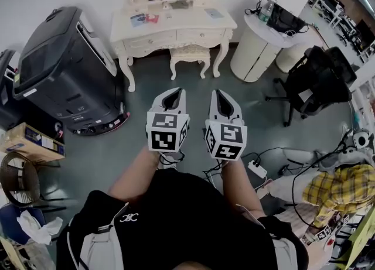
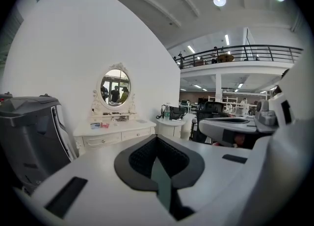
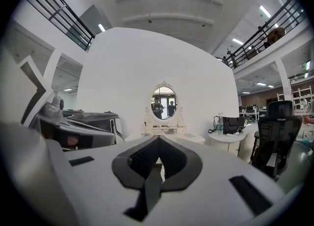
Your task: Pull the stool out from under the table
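A cream stool (image 1: 188, 55) with carved legs stands tucked under the cream dressing table (image 1: 176, 28) against the far wall. Both grippers are held side by side above the grey floor, well short of the stool and pointing toward it. My left gripper (image 1: 174, 92) is shut with nothing in it, and its jaws meet at the tip (image 2: 156, 138). My right gripper (image 1: 221, 94) is also shut and empty (image 3: 158, 139). The dressing table (image 2: 115, 132) and its oval mirror (image 2: 116, 87) show in both gripper views, where the stool is hidden behind the jaws.
A large black machine (image 1: 64, 69) stands left of the dressing table. A round white table (image 1: 256, 46) with a bag is at its right, then a black office chair (image 1: 319, 81). A power strip (image 1: 256, 169) and cables lie on the floor at right. A cardboard box (image 1: 32, 143) sits far left.
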Action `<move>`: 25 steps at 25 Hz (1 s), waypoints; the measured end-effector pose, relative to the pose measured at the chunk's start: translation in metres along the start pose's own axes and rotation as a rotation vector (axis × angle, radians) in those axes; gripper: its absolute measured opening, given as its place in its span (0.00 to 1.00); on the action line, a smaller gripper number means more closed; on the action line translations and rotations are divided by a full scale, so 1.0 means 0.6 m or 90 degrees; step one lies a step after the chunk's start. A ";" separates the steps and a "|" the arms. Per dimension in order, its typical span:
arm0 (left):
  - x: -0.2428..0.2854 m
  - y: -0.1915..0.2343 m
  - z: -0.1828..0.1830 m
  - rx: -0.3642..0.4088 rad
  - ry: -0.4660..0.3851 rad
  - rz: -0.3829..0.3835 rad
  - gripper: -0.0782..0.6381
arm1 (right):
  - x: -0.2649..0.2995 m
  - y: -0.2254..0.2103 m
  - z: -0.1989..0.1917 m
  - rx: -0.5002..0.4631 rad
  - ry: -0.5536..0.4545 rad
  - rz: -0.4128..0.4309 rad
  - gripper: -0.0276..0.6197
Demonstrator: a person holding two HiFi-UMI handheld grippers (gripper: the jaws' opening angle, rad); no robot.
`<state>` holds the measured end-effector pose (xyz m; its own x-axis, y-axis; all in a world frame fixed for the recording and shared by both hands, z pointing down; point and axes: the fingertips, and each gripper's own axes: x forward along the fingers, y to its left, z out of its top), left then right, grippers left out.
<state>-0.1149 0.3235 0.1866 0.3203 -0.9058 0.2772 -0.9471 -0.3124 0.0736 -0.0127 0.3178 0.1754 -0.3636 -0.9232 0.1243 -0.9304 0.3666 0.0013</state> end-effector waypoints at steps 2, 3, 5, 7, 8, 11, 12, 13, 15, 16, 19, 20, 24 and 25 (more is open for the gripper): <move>0.018 0.021 0.005 -0.010 0.007 -0.002 0.10 | 0.029 0.002 -0.002 0.007 0.012 0.003 0.05; 0.028 0.031 0.009 -0.016 0.009 -0.003 0.10 | 0.044 0.004 -0.002 0.011 0.017 0.006 0.05; 0.048 0.050 0.019 -0.019 0.012 -0.003 0.10 | 0.070 0.006 0.002 0.015 0.022 0.008 0.05; 0.067 0.063 0.025 -0.018 0.014 -0.007 0.10 | 0.091 0.005 0.005 0.013 0.024 0.004 0.05; 0.076 0.068 0.027 -0.018 0.015 -0.010 0.10 | 0.100 0.003 0.007 0.013 0.025 0.001 0.05; 0.099 0.082 0.031 -0.017 0.017 -0.021 0.10 | 0.128 -0.002 0.009 0.017 0.026 -0.008 0.05; 0.106 0.088 0.033 -0.018 0.017 -0.024 0.10 | 0.137 -0.002 0.010 0.018 0.027 -0.011 0.05; 0.113 0.095 0.034 -0.019 0.018 -0.027 0.10 | 0.147 -0.002 0.010 0.018 0.028 -0.013 0.05; 0.127 0.111 0.038 -0.020 0.017 -0.030 0.10 | 0.167 0.002 0.011 0.014 0.030 -0.015 0.05; 0.134 0.120 0.040 -0.020 0.016 -0.031 0.10 | 0.178 0.006 0.011 0.011 0.030 -0.016 0.05; 0.150 0.147 0.045 -0.024 0.012 -0.034 0.10 | 0.206 0.017 0.012 0.003 0.029 -0.018 0.05; 0.154 0.155 0.046 -0.025 0.011 -0.036 0.10 | 0.213 0.020 0.012 0.001 0.029 -0.020 0.05; 0.169 0.184 0.048 -0.024 0.013 -0.042 0.10 | 0.239 0.031 0.007 0.005 0.030 -0.029 0.05; 0.173 0.190 0.046 -0.024 0.015 -0.043 0.10 | 0.245 0.033 0.003 0.003 0.034 -0.031 0.05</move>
<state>-0.1890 0.1858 0.1973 0.3829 -0.8760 0.2933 -0.9238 -0.3607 0.1286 -0.0845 0.1888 0.1917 -0.3151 -0.9324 0.1769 -0.9471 0.3209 0.0042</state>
